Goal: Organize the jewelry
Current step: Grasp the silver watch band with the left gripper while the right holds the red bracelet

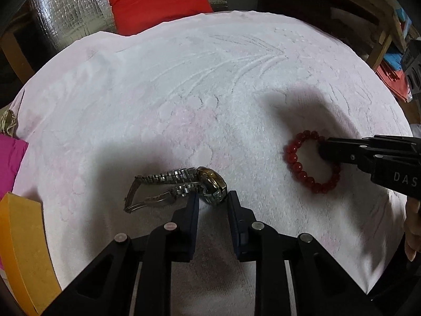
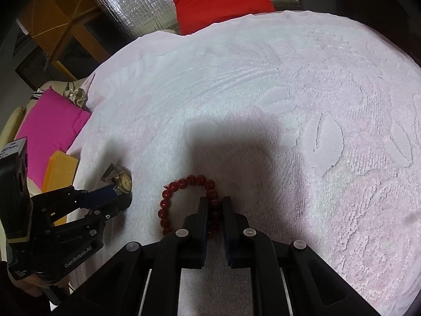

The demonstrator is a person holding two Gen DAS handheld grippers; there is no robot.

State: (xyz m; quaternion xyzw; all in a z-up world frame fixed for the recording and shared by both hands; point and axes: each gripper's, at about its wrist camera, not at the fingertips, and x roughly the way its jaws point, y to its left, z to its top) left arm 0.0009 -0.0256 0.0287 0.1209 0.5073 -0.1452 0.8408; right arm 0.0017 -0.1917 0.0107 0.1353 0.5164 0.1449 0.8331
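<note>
A metal wristwatch (image 1: 210, 184) with a steel link band lies on its side on the pale pink towel (image 1: 184, 92). My left gripper (image 1: 213, 197) is partly open, its fingertips either side of the watch case. The watch (image 2: 124, 182) also shows in the right wrist view, with the left gripper (image 2: 123, 196) at it. A red bead bracelet (image 1: 300, 168) lies to the right. My right gripper (image 2: 215, 202) is shut on the right side of the bracelet (image 2: 184, 184), which rests on the towel (image 2: 289, 105). The right gripper (image 1: 325, 150) reaches in from the right in the left wrist view.
An orange box (image 1: 23, 250) sits at the towel's left edge beside a pink cushion (image 1: 10, 158). A red cushion (image 1: 155, 0) lies beyond the far edge against silver foil. The box (image 2: 59, 171) and the pink cushion (image 2: 50, 126) also show in the right wrist view.
</note>
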